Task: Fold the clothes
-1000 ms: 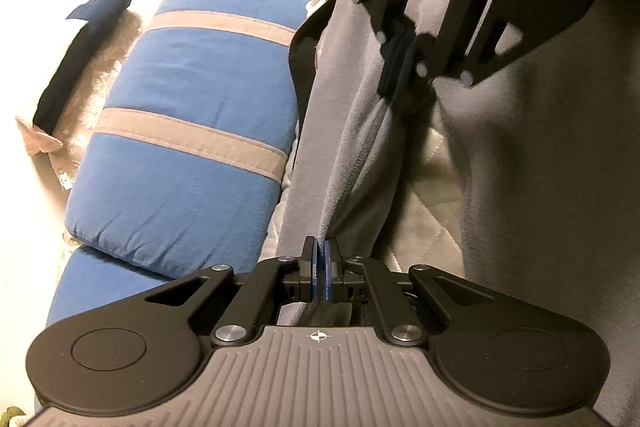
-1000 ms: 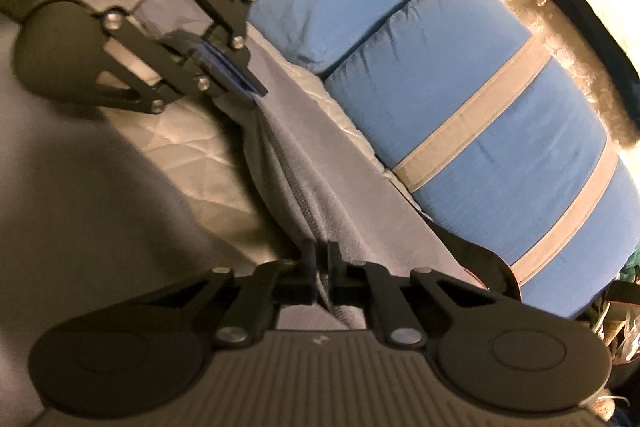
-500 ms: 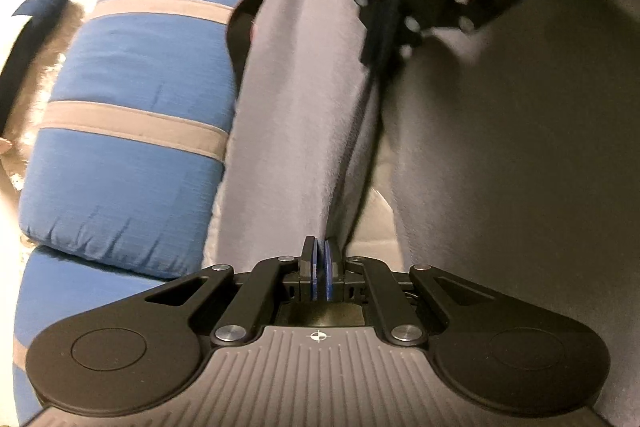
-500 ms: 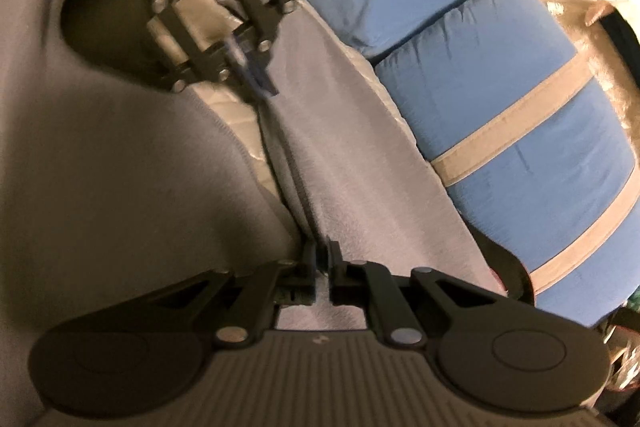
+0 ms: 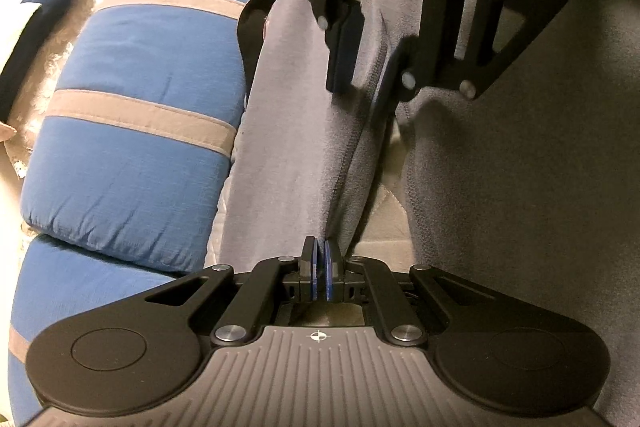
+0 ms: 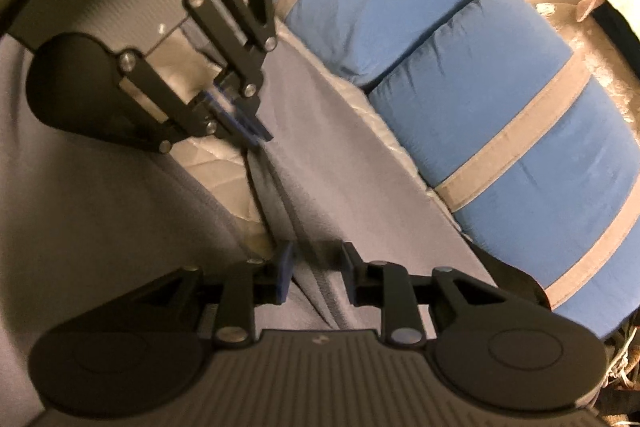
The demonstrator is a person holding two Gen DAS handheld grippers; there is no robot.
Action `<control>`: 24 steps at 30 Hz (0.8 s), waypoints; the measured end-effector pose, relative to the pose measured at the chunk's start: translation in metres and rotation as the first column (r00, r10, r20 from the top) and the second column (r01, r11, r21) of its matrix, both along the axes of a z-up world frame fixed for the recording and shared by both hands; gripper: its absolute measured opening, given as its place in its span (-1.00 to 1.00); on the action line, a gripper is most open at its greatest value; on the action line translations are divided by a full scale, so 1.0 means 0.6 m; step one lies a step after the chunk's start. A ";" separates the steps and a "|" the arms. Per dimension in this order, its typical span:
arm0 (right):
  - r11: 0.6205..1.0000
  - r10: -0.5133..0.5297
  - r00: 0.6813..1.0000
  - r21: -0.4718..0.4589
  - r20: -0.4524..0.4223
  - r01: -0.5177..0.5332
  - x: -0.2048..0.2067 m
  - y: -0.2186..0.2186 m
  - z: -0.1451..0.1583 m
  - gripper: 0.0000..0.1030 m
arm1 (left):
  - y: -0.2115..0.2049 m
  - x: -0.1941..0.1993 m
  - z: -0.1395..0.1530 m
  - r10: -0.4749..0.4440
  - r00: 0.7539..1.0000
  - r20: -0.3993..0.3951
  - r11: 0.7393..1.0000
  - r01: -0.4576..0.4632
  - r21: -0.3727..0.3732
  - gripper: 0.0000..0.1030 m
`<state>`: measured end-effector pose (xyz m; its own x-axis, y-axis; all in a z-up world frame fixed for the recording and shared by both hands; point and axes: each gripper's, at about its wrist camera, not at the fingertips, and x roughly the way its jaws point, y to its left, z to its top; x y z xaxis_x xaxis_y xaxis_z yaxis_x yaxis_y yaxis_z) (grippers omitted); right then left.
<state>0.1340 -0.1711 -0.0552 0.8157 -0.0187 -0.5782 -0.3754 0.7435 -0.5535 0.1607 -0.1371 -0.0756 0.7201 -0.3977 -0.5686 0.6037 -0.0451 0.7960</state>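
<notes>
— Where's the grey garment [image 5: 296, 131]?
— Spread on the quilted bed [image 5: 384, 215], beside blue pillows [image 5: 132, 131].
— The hand-held grippers?
— Left hand-held gripper [image 5: 320, 267] pinches its folded edge; right hand-held gripper [image 6: 316, 275] has just been opening, pads apart, fabric loose between.

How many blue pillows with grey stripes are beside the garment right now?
2. One blue pillow lies along the grey garment; the second pillow sits end to end with it, nearer the left tool's camera. More may be hidden.
</notes>
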 end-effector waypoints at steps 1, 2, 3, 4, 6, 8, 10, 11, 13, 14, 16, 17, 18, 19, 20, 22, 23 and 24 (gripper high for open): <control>1.000 0.002 1.000 0.001 -0.006 -0.002 0.003 0.000 -0.001 -0.15 | 0.000 -0.001 0.000 0.000 1.000 0.001 1.000 0.000 -0.001 -0.91; 1.000 0.003 1.000 0.004 -0.011 -0.003 0.005 0.000 -0.001 -0.15 | 0.000 0.000 0.001 0.000 1.000 -0.001 1.000 0.000 -0.001 -0.91; 1.000 0.005 1.000 0.010 -0.017 -0.005 0.007 0.000 -0.001 -0.16 | 0.000 0.002 0.000 -0.001 1.000 -0.001 1.000 0.001 -0.001 -0.91; 1.000 0.007 1.000 0.020 -0.025 -0.006 0.009 -0.001 0.000 -0.20 | 0.000 0.002 0.000 -0.001 1.000 0.001 1.000 0.001 -0.002 -0.91; 0.999 0.004 0.999 0.043 -0.046 -0.002 0.011 -0.004 0.002 -0.37 | 0.001 0.003 0.001 -0.002 1.000 0.002 1.000 0.002 -0.003 -0.91; 0.999 0.005 0.998 0.055 -0.063 -0.001 0.011 -0.007 0.003 -0.71 | 0.003 0.004 0.000 -0.002 1.000 0.009 1.000 0.002 -0.006 -0.91; 0.998 0.010 0.998 0.055 -0.061 -0.007 0.008 -0.008 0.005 -0.84 | 0.005 0.004 0.000 -0.003 1.000 0.022 1.000 0.003 -0.012 -0.88; 0.999 0.013 0.998 0.054 -0.058 -0.010 0.006 -0.008 0.005 -0.86 | 0.006 0.004 0.000 -0.003 1.000 0.028 1.000 0.003 -0.016 -0.88; 0.999 0.014 0.999 0.053 -0.039 -0.012 0.000 -0.010 0.010 -0.89 | 0.008 0.004 -0.001 -0.003 0.999 0.042 1.000 0.004 -0.022 -0.87; 0.999 0.012 1.000 0.053 -0.029 -0.010 -0.004 -0.011 0.012 -0.89 | 0.007 0.002 0.000 -0.003 0.999 0.046 1.000 0.004 -0.022 -0.87; 0.999 0.009 1.000 0.053 -0.009 -0.008 -0.012 -0.012 0.016 -0.90 | 0.008 0.001 0.002 -0.014 0.999 0.049 0.999 0.015 -0.030 -0.44; 0.999 0.008 1.000 0.052 0.000 -0.008 -0.017 -0.012 0.018 -0.90 | 0.009 0.001 0.004 -0.024 0.999 0.047 0.999 0.025 -0.036 -0.30; 0.999 0.009 1.000 0.046 0.010 -0.009 -0.020 -0.011 0.018 -0.90 | 0.010 0.001 0.006 -0.034 0.998 0.045 0.998 0.036 -0.044 -0.18; 0.999 0.014 1.000 0.032 0.017 -0.015 -0.022 -0.009 0.018 -0.90 | 0.017 -0.002 0.003 -0.046 0.998 0.042 0.997 0.049 -0.054 -0.18; 1.000 0.021 0.999 0.015 0.024 -0.021 -0.024 -0.006 0.017 -0.90 | 0.015 -0.003 0.004 -0.051 0.998 0.045 0.997 0.054 -0.060 -0.18; 0.999 0.033 0.999 -0.008 0.024 -0.033 -0.029 -0.003 0.014 -0.91 | 0.011 -0.005 0.007 -0.061 0.997 0.052 0.995 0.065 -0.071 -0.18; 0.999 0.037 0.999 -0.014 0.021 -0.036 -0.031 -0.002 0.013 -0.91 | 0.005 -0.010 0.006 -0.065 0.996 0.062 0.995 0.069 -0.074 -0.18; 0.999 0.040 0.999 -0.020 0.019 -0.040 -0.034 -0.001 0.012 -0.91 | 0.003 -0.008 0.004 -0.064 0.995 0.072 0.995 0.069 -0.073 -0.18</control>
<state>0.1138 -0.1715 -0.0482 0.8273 0.0032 -0.5618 -0.3934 0.7172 -0.5752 0.1557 -0.1354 -0.0734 0.7272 -0.4855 -0.4852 0.5448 -0.0216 0.8383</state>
